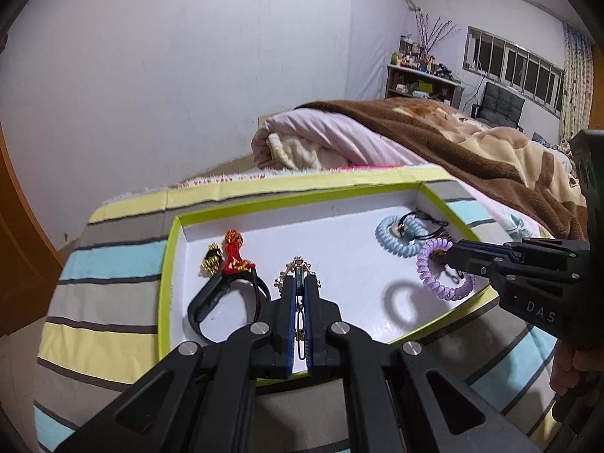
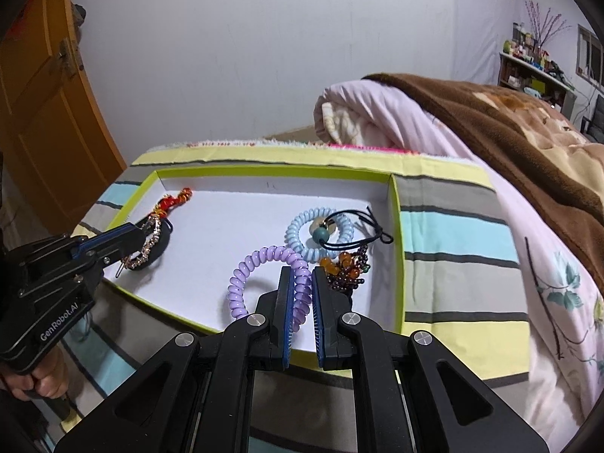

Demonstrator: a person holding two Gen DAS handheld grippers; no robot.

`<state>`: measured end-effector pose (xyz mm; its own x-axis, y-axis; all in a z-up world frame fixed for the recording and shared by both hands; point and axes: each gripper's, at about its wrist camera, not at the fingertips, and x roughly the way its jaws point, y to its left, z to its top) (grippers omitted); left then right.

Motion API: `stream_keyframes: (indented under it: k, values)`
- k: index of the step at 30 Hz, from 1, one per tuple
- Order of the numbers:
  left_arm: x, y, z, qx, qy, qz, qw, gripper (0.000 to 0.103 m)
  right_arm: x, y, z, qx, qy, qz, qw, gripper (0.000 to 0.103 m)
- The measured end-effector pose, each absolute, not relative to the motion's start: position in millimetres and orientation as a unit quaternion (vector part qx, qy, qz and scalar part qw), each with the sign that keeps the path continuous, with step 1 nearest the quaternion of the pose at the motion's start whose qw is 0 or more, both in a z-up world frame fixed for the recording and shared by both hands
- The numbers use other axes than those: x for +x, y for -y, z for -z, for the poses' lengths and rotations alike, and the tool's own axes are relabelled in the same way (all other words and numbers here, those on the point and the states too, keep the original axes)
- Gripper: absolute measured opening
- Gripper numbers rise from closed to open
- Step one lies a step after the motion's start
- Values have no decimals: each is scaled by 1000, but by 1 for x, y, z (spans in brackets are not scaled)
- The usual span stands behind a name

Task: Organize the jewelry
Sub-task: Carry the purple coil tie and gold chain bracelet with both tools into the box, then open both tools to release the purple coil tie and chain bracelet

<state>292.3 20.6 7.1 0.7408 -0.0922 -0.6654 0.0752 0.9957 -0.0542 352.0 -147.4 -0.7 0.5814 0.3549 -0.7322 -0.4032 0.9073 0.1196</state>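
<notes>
Rhinestones stud the gold hair clip [image 1: 299, 294]; purple coil tie [image 2: 264, 283] glossy.

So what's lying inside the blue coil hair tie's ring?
Inside the blue coil hair tie, a pale stone and teal bead on a black cord show; whatever lies beneath them is covered.

Left gripper [image 1: 298, 283] jaws clamped, right gripper [image 2: 302, 283] jaws clamped, both angled downward

Each wrist camera sits behind its own fingers, angled down and close over the shallow tray [image 1: 171, 264]. The left view looks from the tray's near-left, the right view from its near-right. Both share the tray interior [image 2: 241, 226], striped cloth [image 1: 113, 264] and bedding [image 2: 490, 120], and each shows the opposite gripper at its edge.
</notes>
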Motion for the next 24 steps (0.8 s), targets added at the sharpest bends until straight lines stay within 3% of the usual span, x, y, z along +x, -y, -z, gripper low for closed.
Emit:
stream_keyframes:
  k: [19, 24]
  values:
    - [306, -22, 18, -22, -405, 60, 912, 4, 367, 138, 22, -57, -441, -201, 873, 10]
    - [304, -24, 16, -28, -404, 65, 912, 5, 364, 141, 20, -51, -437, -204, 874, 14]
